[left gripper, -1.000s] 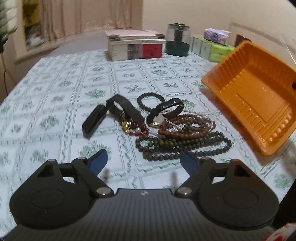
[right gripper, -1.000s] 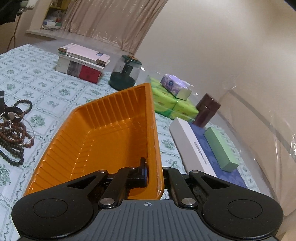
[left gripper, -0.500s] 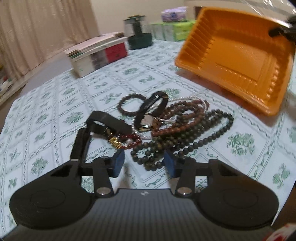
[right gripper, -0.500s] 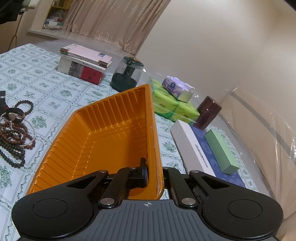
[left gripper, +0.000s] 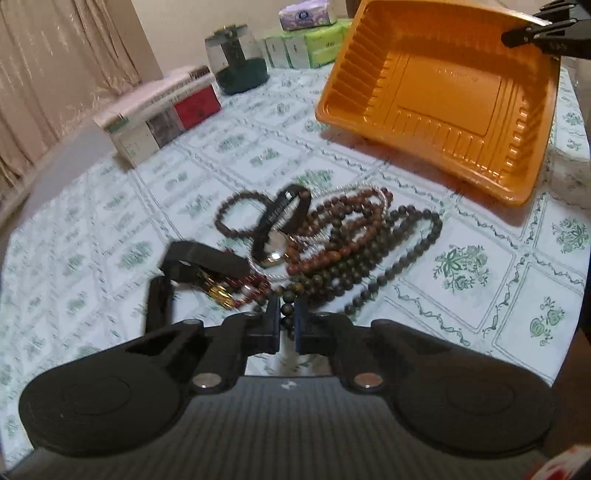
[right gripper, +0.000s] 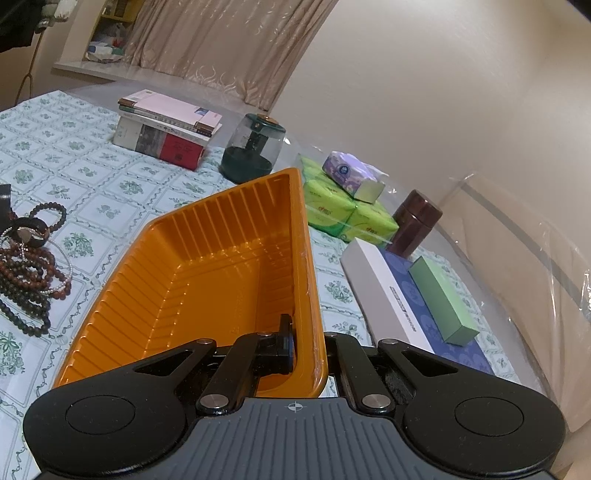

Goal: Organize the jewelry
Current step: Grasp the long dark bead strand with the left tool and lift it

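A pile of jewelry lies on the patterned tablecloth: dark green bead necklaces (left gripper: 369, 266), brown bead strands (left gripper: 343, 221), a small dark bead bracelet (left gripper: 236, 218), a black-strapped watch (left gripper: 277, 229) and a black strap (left gripper: 199, 258). My left gripper (left gripper: 286, 317) is shut on the near end of a dark bead strand. My right gripper (right gripper: 308, 350) is shut on the rim of the orange tray (right gripper: 207, 280), which is tilted up on that side; the tray also shows in the left wrist view (left gripper: 443, 88), with the right gripper at its far corner (left gripper: 532, 31). The pile shows at the left of the right wrist view (right gripper: 29, 266).
A stack of books (left gripper: 159, 110), a dark green glass jar (left gripper: 240, 62) and green tissue packs (left gripper: 310, 48) stand at the back. A brown canister (right gripper: 415, 225), a long white-and-blue box (right gripper: 391, 302) and a green box (right gripper: 443, 302) lie right of the tray.
My left gripper moved down to the pile and closed from wide open onto the near bead strand. The right gripper kept hold of the tilted tray.
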A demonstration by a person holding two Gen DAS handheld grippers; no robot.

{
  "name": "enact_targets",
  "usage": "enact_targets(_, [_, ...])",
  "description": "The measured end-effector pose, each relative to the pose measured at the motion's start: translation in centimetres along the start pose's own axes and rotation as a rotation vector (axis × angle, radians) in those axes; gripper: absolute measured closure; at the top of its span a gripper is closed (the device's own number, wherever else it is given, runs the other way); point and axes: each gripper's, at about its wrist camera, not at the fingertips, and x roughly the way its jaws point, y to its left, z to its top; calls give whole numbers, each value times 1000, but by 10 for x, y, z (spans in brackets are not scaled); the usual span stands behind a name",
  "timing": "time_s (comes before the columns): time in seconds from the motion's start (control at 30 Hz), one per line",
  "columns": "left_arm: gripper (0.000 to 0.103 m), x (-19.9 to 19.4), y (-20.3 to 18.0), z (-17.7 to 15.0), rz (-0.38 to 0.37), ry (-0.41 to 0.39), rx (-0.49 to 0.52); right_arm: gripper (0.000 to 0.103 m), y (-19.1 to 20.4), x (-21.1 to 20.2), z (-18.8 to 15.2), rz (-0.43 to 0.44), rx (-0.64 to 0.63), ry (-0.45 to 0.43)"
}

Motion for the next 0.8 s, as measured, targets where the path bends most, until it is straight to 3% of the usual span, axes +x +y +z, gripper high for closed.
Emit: enact_targets(0.8, [97, -168, 44, 142, 54, -344, 82, 99, -1, -4, -2, 9, 9, -24])
